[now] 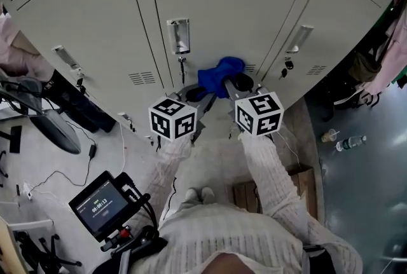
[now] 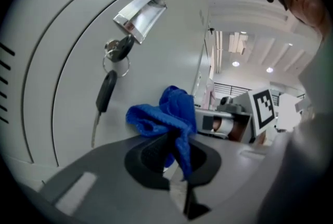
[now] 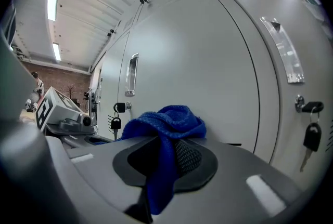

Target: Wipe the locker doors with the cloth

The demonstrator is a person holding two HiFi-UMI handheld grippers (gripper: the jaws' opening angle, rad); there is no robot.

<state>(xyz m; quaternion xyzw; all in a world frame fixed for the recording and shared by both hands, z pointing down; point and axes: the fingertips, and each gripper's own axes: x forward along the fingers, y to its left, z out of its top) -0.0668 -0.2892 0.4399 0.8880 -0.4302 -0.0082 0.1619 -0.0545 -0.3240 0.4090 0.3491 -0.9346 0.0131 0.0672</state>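
A bunched blue cloth point(image 1: 219, 75) hangs low in front of the middle grey locker door point(image 1: 222, 6), below its metal handle point(image 1: 179, 35) and hanging key point(image 1: 182, 67). Both grippers hold it. My left gripper point(image 1: 196, 93) is shut on the cloth point(image 2: 166, 116), with that door's handle point(image 2: 140, 12) and key point(image 2: 106, 90) just above and to the left. From the right, my right gripper point(image 1: 236, 83) is shut on the same cloth point(image 3: 164, 124), with the cloth's tail hanging between its jaws. Whether the cloth touches the door is unclear.
Neighbouring locker doors point(image 1: 82, 25) flank the middle one, each with a handle point(image 3: 283, 49) and key point(image 3: 311, 137). A timer tablet on a stand point(image 1: 102, 206) and a chair point(image 1: 51, 123) stand at left. A wooden crate point(image 1: 248, 193), cup point(image 1: 329, 135) and bottle point(image 1: 350, 142) are on the floor at right.
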